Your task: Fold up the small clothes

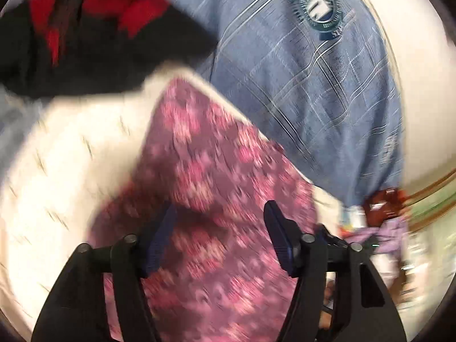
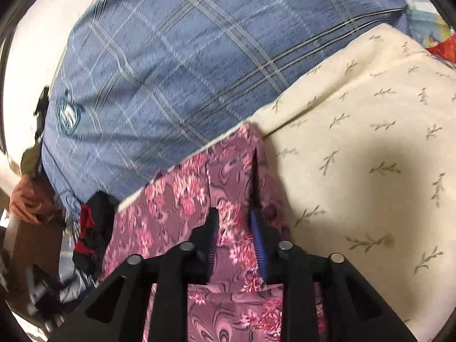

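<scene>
Nearest us in the right wrist view, the right gripper [image 2: 235,228] stands with its blue-padded fingers [image 2: 258,245] a little apart astride a raised fold of the mauve cloth printed with pink flowers [image 2: 182,199]; the pads do not look pressed onto it, so we read this as a let-go, not a grip. In the left wrist view, the left gripper [image 1: 219,228] hovers over the same floral cloth [image 1: 211,171], fingers wide apart, nothing clamped; that view is smeared with blur. The floral garment lies on a cream sheet with small green sprigs [image 2: 356,131], one straight edge running along the sheet's border. It shows layered flaps and a crease, so we judge at least one fold is made, though whether more remain we cannot tell. Beyond it rests a large blue plaid cushion with a round teal emblem [image 2: 159,65]. To one side sits a heap of black and red clothing [image 1: 85,37], apparently unfolded and waiting, so the task looks partway through.
</scene>
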`<state>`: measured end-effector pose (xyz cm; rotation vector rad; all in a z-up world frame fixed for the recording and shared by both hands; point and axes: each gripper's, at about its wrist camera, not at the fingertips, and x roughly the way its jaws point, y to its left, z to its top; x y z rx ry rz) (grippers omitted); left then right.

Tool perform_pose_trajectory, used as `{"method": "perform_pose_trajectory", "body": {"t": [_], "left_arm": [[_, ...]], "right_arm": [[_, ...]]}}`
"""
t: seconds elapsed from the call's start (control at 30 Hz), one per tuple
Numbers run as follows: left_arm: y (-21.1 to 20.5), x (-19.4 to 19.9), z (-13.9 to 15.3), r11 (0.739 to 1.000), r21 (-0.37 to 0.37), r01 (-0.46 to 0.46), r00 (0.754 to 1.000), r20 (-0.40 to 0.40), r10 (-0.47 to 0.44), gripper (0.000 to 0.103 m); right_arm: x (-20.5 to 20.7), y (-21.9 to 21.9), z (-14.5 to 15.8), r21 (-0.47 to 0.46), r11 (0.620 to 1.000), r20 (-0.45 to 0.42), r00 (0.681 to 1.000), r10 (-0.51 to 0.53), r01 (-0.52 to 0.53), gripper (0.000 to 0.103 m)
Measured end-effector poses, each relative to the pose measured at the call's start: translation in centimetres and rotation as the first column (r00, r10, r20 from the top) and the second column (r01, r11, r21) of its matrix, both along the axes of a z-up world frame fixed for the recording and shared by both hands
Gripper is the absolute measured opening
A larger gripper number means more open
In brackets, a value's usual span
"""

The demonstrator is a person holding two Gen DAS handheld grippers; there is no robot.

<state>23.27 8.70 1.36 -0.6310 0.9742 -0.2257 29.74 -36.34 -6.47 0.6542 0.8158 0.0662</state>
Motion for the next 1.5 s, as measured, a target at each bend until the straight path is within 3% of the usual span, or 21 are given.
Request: {"method": "perform_pose_trajectory", "body": {"t": [0.03,0.1,0.13,0.17,0.23,0.27,0.33,0.4,0.43,0.53,0.6,0.63,0.7,0.8,0.9,1.03,1.13,1.23,1.33,1.4,1.5], "left_arm": [[-0.4,0.8,0.0,0.998,0.060,-0.004,1.000,0.002,0.004,0.064],[-0.9,2.9,-1.2,0.989,0.149,0.011,0.999,-0.051,-0.004,0.063],[-0.9,3.9,-2.3,0.983,0.184,0.025,0.995,-0.099,-0.006,0.058],[-0.8,4.4,-3.5,0.978,0.201,0.049,0.990,-0.137,-0.021,0.041],[-0.8,4.7,-5.5,0.958,0.278,0.076,0.982,-0.186,-0.024,0.028],[-1.0,4.2,-5.5,0.952,0.296,0.078,0.988,-0.152,-0.034,0.029],[-1.4,3.6,-5.0,0.939,0.331,0.094,0.987,-0.154,-0.044,0.029],[-1.3,2.4,-3.9,0.944,0.311,0.115,0.987,-0.147,-0.072,0.028],[-1.4,1.8,-3.3,0.947,0.297,0.123,0.987,-0.134,-0.086,0.030],[-1.9,0.1,-2.8,0.945,0.295,0.138,0.987,-0.126,-0.104,0.063],[-2.9,0.0,-4.7,0.935,0.315,0.164,0.976,-0.190,-0.107,0.063],[-3.3,0.0,-5.8,0.928,0.328,0.180,0.969,-0.223,-0.109,0.061],[-3.9,-1.1,-4.7,0.896,0.401,0.191,0.974,-0.193,-0.122,0.061],[-2.7,-3.7,-2.5,0.924,0.305,0.232,0.966,-0.184,-0.182,0.060],[0.0,-6.8,-0.9,0.923,0.332,0.196,0.975,-0.167,-0.147,0.063],[2.6,-10.5,-2.3,0.931,0.305,0.202,0.961,-0.245,-0.129,0.065],[3.3,-13.8,-4.3,0.938,0.258,0.233,0.940,-0.307,-0.149,0.065],[2.6,-17.1,-6.6,0.943,0.178,0.280,0.908,-0.367,-0.201,0.065],[1.3,-20.1,-6.8,0.929,0.203,0.309,0.916,-0.328,-0.233,0.072],[0.9,-21.3,-7.0,0.931,0.145,0.335,0.903,-0.333,-0.273,0.073],[0.5,-22.6,-7.9,0.921,0.116,0.372,0.881,-0.356,-0.311,0.073]], "right_arm": [[0.4,0.3,-0.4,-0.011,1.000,-0.019,1.000,0.006,-0.006,0.032],[1.0,0.9,-1.2,-0.029,0.999,-0.036,0.999,0.014,-0.015,0.026],[1.0,0.9,-1.0,-0.063,0.998,-0.030,0.999,0.013,-0.015,0.007],[1.1,0.9,-0.7,-0.075,0.997,-0.027,0.999,0.027,-0.029,0.002],[0.2,0.4,0.4,-0.083,0.997,0.020,1.000,0.008,-0.006,0.002],[0.1,0.4,0.5,-0.104,0.995,0.018,1.000,0.002,-0.001,0.002],[0.5,0.3,-1.0,-0.178,0.984,-0.095,0.995,0.013,-0.030,0.000],[-0.6,-0.3,-0.2,-0.188,0.982,-0.067,0.998,0.002,-0.015,0.000],[-1.4,-0.4,0.4,-0.169,0.986,-0.037,0.999,-0.004,-0.002,0.009],[-4.3,-0.2,1.9,-0.117,0.993,0.063,0.997,0.034,-0.027,0.010],[-4.6,0.5,0.2,-0.148,0.986,-0.022,0.997,0.070,-0.072,0.011],[-4.5,0.9,-1.6,-0.156,0.982,-0.095,0.991,0.091,-0.106,0.004],[-5.5,0.8,-1.4,-0.147,0.986,-0.056,0.996,0.074,-0.081,0.004],[-7.7,0.4,0.0,-0.122,0.989,-0.070,0.995,0.074,-0.082,0.014],[-11.2,-0.6,1.0,-0.182,0.981,-0.063,0.996,0.059,-0.069,0.026],[-17.4,-3.6,0.5,-0.196,0.981,-0.084,0.996,-0.012,-0.005,0.028],[-21.8,-5.3,-1.0,-0.146,0.989,-0.120,0.993,-0.021,0.003,0.028],[-25.3,-5.5,-2.1,-0.048,0.998,-0.111,0.993,0.030,-0.035,0.032],[-27.4,-4.6,-3.2,0.062,0.992,-0.109,0.988,0.113,-0.107,0.038],[-28.2,-3.7,-4.1,0.132,0.978,-0.124,0.976,0.178,-0.162,0.038],[-29.0,-2.2,-4.9,0.128,0.962,-0.148,0.955,0.259,-0.241,0.039]]}}
